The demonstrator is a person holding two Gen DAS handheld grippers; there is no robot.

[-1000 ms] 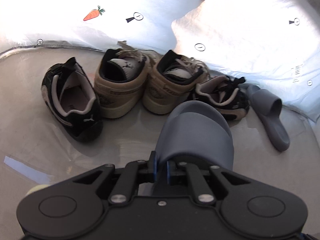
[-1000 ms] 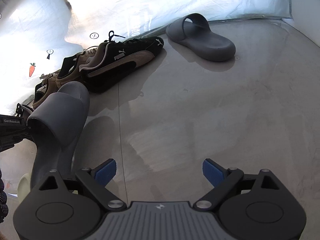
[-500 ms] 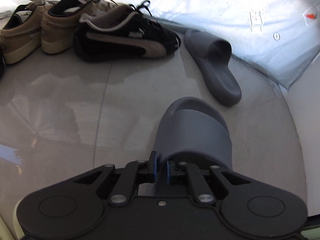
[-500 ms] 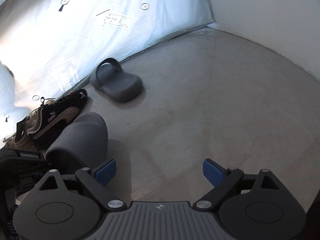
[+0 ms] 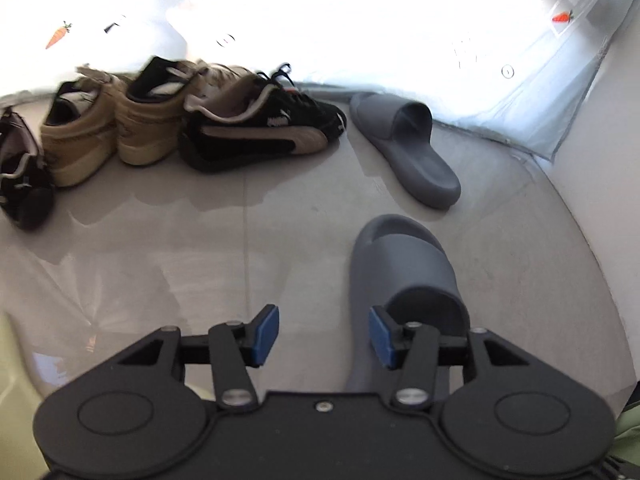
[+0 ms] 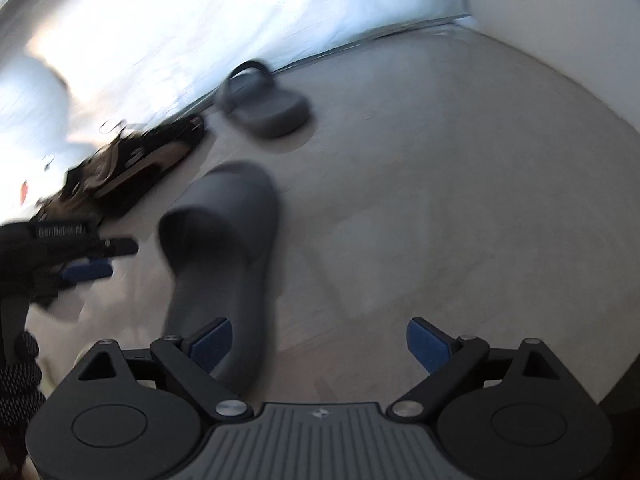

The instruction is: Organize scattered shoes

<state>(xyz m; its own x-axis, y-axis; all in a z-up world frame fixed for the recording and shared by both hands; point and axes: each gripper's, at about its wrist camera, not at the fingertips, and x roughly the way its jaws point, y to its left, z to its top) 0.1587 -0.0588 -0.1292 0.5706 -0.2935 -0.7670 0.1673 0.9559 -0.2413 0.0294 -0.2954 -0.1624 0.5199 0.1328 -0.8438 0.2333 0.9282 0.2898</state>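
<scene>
Hiding near slide's (image 5: 400, 280) heel, left hand-held gripper (image 5: 324, 332) is just opening, gripping nothing; right hand-held gripper (image 6: 320, 344) gaping wide, empty; sneakers (image 6: 132, 160) blurring; leftmost sneaker (image 5: 20, 172) cut off.

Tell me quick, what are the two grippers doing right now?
Left gripper: open, its jaws have just been opening; the grey slide sits beside it on the floor, not held.
Right gripper: open, holding nothing.
</scene>
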